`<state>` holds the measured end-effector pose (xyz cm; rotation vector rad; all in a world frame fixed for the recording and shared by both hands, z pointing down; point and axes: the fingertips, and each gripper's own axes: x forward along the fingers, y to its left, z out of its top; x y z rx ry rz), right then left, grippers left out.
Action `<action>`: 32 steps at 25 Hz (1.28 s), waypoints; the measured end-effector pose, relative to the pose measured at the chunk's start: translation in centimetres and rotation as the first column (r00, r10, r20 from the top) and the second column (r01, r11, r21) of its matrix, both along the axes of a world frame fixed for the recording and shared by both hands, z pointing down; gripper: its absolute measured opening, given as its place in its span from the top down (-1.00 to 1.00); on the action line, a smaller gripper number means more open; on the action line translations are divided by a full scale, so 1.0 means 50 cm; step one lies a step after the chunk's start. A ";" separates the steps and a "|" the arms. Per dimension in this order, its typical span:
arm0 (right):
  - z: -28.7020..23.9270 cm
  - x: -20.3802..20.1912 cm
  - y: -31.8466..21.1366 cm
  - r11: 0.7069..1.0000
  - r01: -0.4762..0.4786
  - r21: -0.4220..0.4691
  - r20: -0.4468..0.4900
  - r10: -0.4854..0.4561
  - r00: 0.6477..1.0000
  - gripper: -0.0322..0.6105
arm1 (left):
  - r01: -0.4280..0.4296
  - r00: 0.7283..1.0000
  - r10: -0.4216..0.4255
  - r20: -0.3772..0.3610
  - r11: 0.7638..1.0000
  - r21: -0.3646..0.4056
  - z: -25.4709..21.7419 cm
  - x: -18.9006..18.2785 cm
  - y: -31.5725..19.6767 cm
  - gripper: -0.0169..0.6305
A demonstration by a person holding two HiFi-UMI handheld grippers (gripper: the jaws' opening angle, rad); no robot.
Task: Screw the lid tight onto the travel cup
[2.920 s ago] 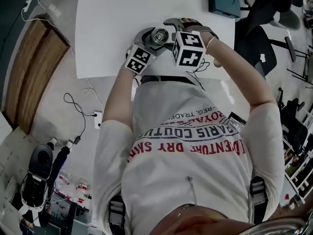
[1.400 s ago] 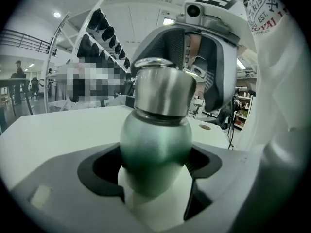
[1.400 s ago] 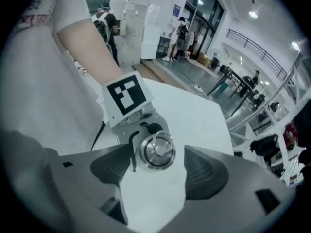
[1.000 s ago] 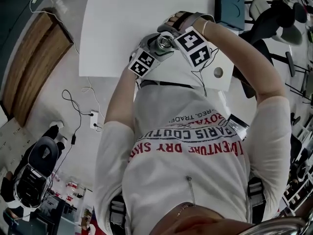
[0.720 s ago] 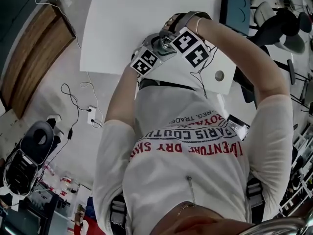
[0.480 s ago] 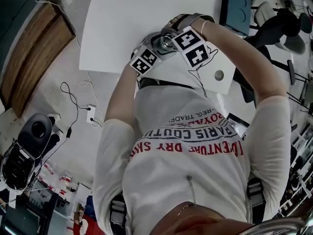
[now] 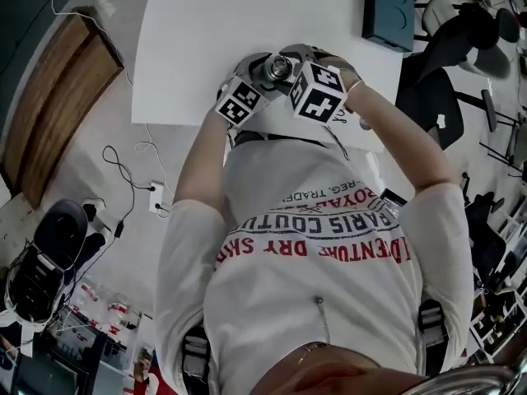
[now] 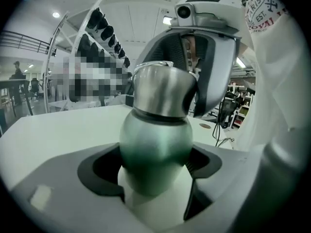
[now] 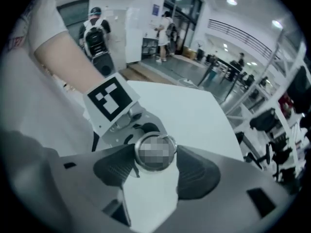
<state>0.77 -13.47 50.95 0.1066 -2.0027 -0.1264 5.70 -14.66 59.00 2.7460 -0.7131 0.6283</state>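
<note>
Gleaming green-tinted travel cup [image 8: 154, 149] — steel lid [image 8: 163, 89] seemingly seated

My left tool [image 8: 154, 174] was clamped on the body of the travel cup [image 8: 155, 135], one pad on each side. My right tool [image 9: 154, 160] came down from above. Its jaws had just been closing, and both pads touched the lid [image 9: 155, 148] between them. My left forearm [image 7: 202, 159] and right forearm [image 7: 395, 138] were bent and raised ahead of my chest.
</note>
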 end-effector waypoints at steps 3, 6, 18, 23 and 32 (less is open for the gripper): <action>-0.002 0.005 -0.006 0.985 -0.172 0.011 0.036 0.172 0.985 0.04 | -0.003 1.000 0.003 0.002 1.000 0.005 -0.001 0.002 0.001 -0.26; -0.003 0.001 -0.011 0.969 -0.248 0.018 0.050 0.247 0.968 0.04 | -0.002 1.000 0.002 0.004 1.000 0.006 0.002 -0.003 0.000 -0.26; -0.022 0.040 0.009 0.891 0.406 0.204 -0.162 -0.378 0.911 -0.04 | -0.002 1.000 0.002 0.005 1.000 -0.009 -0.003 -0.001 -0.001 -0.26; -0.024 0.036 0.028 0.659 0.747 0.091 -0.292 -0.699 0.653 -0.04 | -0.002 1.000 0.003 0.004 1.000 -0.014 0.000 0.004 0.004 -0.26; 0.003 0.023 0.040 0.600 0.798 -0.046 -0.320 -0.766 0.557 0.14 | 0.002 1.000 -0.002 0.006 1.000 -0.018 0.008 0.001 0.008 -0.26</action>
